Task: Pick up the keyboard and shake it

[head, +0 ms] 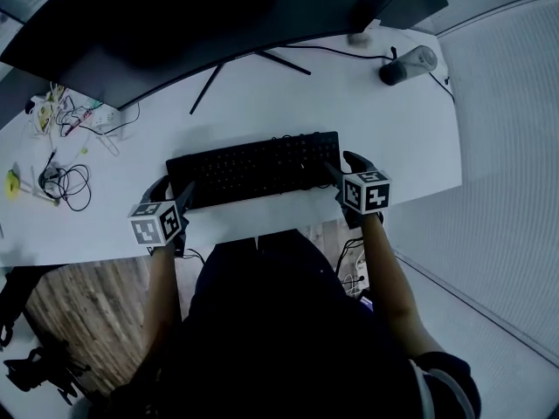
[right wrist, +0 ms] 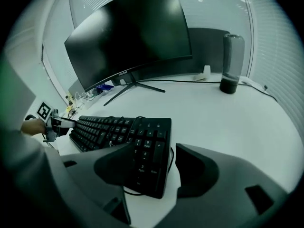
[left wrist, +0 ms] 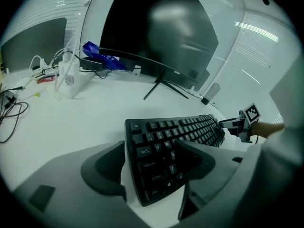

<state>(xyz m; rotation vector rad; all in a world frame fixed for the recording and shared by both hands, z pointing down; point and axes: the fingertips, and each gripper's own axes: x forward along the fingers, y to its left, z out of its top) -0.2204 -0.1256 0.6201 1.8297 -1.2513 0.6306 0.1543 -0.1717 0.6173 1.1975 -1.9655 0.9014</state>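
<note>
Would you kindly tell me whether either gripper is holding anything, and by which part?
Nothing is held. The left gripper and right gripper have open jaws straddling the two ends of the keyboard, without clamping it.

Curved monitor (head: 218, 16), dark cylinder (head: 407, 65), tangled cables (head: 70, 186)

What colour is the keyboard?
The keyboard is black. It shows best in the head view.
</note>
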